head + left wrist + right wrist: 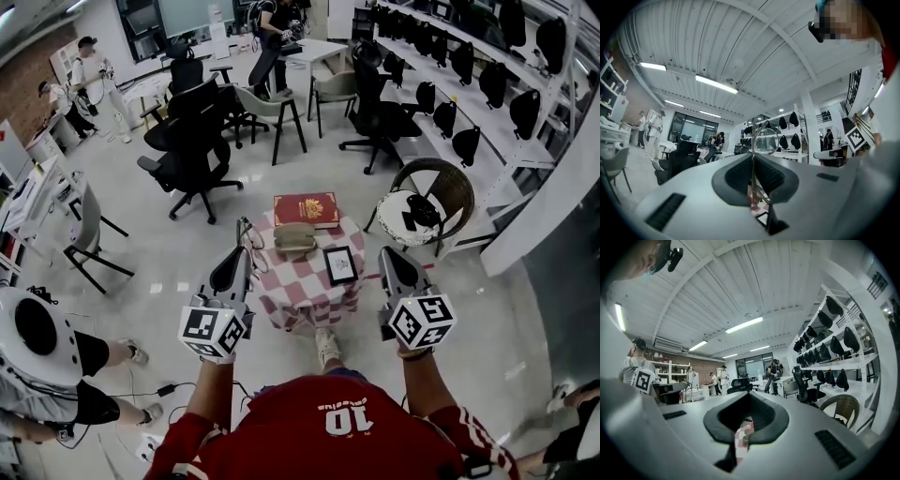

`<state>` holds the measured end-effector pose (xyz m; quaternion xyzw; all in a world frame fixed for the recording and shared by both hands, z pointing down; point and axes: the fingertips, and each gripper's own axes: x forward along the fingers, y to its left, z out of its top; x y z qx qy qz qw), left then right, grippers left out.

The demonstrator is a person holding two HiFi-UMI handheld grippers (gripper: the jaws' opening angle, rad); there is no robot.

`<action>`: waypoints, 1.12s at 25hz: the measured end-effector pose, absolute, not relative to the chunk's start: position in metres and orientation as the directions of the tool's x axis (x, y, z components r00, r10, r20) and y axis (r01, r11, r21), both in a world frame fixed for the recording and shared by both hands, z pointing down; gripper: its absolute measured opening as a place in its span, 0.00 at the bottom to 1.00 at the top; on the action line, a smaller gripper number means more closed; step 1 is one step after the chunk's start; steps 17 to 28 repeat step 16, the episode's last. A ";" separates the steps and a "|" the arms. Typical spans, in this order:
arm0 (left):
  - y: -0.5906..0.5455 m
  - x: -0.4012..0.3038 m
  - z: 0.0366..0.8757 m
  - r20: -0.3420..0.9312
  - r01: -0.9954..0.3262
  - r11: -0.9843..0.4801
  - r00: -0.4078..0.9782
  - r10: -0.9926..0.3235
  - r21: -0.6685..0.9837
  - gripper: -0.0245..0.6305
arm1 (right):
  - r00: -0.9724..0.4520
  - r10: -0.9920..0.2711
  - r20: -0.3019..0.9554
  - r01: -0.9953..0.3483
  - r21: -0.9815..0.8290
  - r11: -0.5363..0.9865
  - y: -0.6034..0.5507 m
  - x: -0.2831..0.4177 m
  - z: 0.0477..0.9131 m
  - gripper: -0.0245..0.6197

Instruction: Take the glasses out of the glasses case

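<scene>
Left tool (243, 251) is clamped on the glasses (249, 232): in the left gripper view a thin metal part of the frame runs upright between the closed pads, and one round lens stands above the tips. The glasses are out of the glasses case (295, 239) and held in the air over the left edge of the bench (302, 295), near the case but not touching it. The case, a tan oblong, lies on the bench's red-and-white checked cloth, towards the far side; whether its lid is up or down cannot be told from the head view.

Right tool (387, 255) hangs over the right edge of the bench with its jaws drawn together and nothing between them; through the hollow between its pads the right gripper view shows only checked cloth.

A red book (307, 208) lies just beyond the case at the bench's far edge, and a small dark-framed picture (339, 265) lies to the right of the case, nearer the person. Beside the bench on the right stands a wicker chair (452, 187) with a white-and-black cushion (405, 217). Black office chairs (192, 141) and several people fill the room beyond.
</scene>
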<state>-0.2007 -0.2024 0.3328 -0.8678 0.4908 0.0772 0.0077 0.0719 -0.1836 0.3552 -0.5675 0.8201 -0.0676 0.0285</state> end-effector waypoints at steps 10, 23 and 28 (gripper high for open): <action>-0.199 -0.197 0.332 -0.145 -0.845 -0.531 0.518 -0.843 0.066 0.07 | -0.351 -0.936 0.028 -0.928 -0.143 0.344 -0.183 0.075 0.355 0.06; -0.200 -0.191 0.334 -0.146 -0.843 -0.533 0.520 -0.841 0.067 0.07 | -0.349 -0.937 0.029 -0.929 -0.140 0.342 -0.184 0.078 0.357 0.06; -0.200 -0.191 0.334 -0.146 -0.843 -0.533 0.520 -0.841 0.067 0.07 | -0.349 -0.937 0.029 -0.929 -0.140 0.342 -0.184 0.078 0.357 0.06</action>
